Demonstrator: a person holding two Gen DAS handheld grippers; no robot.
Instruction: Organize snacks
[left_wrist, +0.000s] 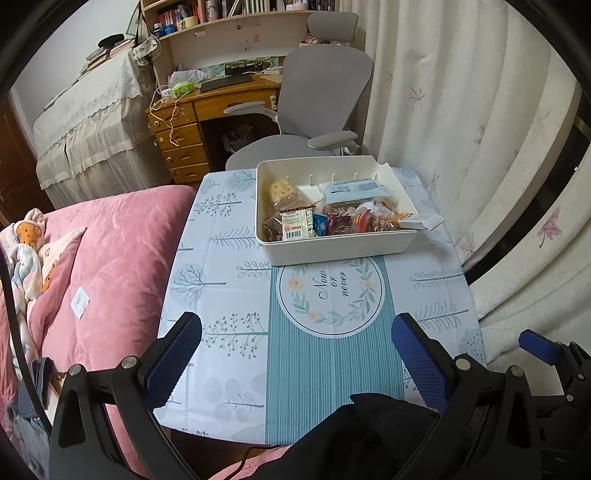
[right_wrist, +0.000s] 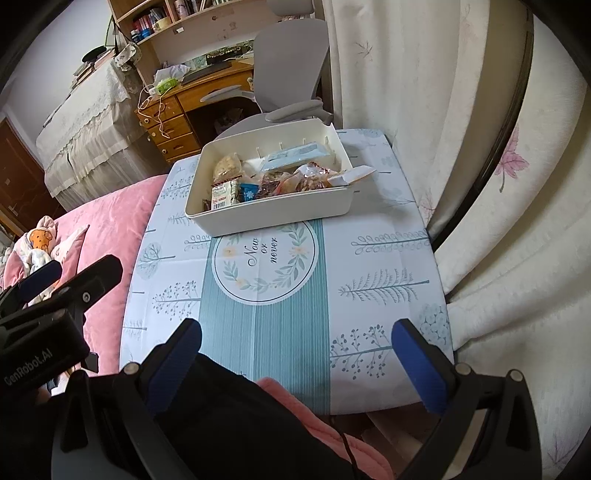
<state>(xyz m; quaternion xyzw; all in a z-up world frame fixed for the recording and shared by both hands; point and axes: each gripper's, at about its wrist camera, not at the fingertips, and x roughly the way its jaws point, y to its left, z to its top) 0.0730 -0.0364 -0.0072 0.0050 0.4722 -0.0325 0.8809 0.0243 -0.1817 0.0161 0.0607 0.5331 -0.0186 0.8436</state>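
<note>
A white bin (left_wrist: 332, 245) stands at the far end of a small table (left_wrist: 229, 280) covered with a tree-print cloth. It holds several wrapped snacks (left_wrist: 295, 221), with one white packet (left_wrist: 417, 221) lying over its right rim. The bin also shows in the right wrist view (right_wrist: 273, 210) with the snacks (right_wrist: 258, 181) inside. My left gripper (left_wrist: 295, 354) is open and empty above the table's near edge. My right gripper (right_wrist: 295, 358) is open and empty, also at the near edge. Both are well short of the bin.
A pink quilted bed (left_wrist: 122, 251) lies left of the table. Cream curtains (left_wrist: 461, 110) hang on the right. A grey office chair (left_wrist: 317, 96) and a wooden desk (left_wrist: 184, 129) stand behind the table. The left gripper's body (right_wrist: 55, 295) shows at the left of the right wrist view.
</note>
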